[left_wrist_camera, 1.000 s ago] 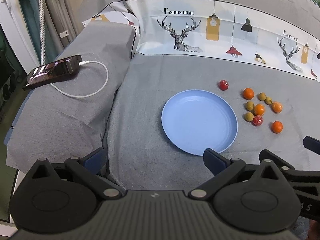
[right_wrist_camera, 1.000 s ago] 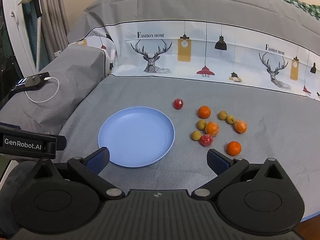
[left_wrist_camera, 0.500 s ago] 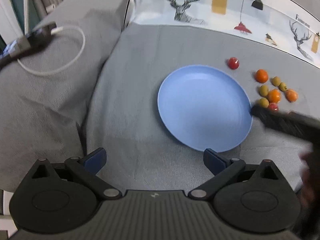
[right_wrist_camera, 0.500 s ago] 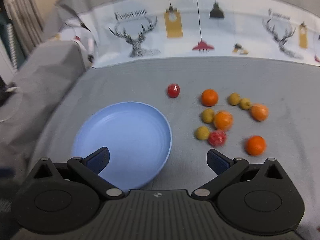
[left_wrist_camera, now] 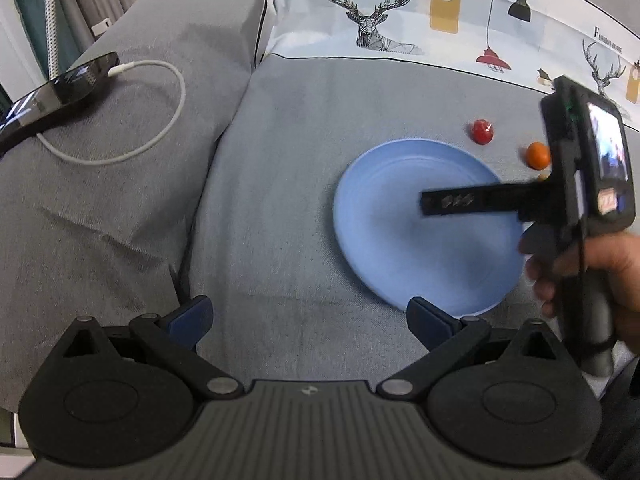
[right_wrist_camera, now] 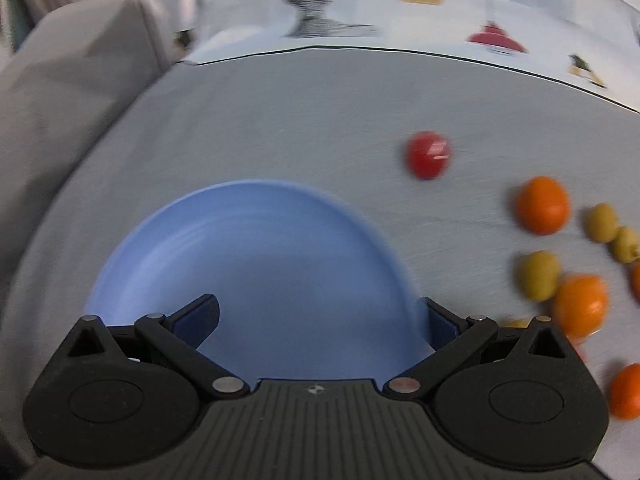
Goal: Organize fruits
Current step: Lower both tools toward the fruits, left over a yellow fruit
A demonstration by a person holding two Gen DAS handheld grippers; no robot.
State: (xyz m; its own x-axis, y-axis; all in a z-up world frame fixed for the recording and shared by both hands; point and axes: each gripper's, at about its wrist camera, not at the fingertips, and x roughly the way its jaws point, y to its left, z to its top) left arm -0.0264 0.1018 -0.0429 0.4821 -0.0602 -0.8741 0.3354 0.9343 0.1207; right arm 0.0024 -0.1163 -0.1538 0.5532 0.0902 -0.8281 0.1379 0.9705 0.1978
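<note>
Left gripper [left_wrist_camera: 308, 316] nearest, fingers spread wide, nothing between them, hanging over bare grey bedsheet [left_wrist_camera: 288, 128] short of the plate.

Right gripper [right_wrist_camera: 318, 320] also spread wide and empty. Its left finger sits over the plate's near inner part; its right finger is at the plate's right rim. From the left wrist view its black body reaches across the plate from the right, a hand [left_wrist_camera: 596, 276] wrapped around the handle; the fingertips are not visible in that view.

Blue plate [right_wrist_camera: 192, 248] flat on the sheet, nothing on it.

Fruits all off the plate, on the sheet to its right. Close by: an orange one [right_wrist_camera: 626, 392] at the near right edge, another orange [right_wrist_camera: 580, 304], a yellow-green fruit [right_wrist_camera: 538, 276] touching or just beside it. Further back: an orange [right_wrist_camera: 542, 205], then two small yellow-green ones [right_wrist_camera: 612, 230] side by side. Right wrist view is motion-blurred, so the outlines are soft.

Red fruit [right_wrist_camera: 427, 155] lies apart from the cluster, beyond the plate's far right rim.

Far left: a grey covered block [left_wrist_camera: 120, 128] carrying a dark phone [left_wrist_camera: 56, 88] with a white cable [left_wrist_camera: 160, 120] looped beside it.

Farthest: white fabric band printed with deer and lamps [left_wrist_camera: 400, 12].
</note>
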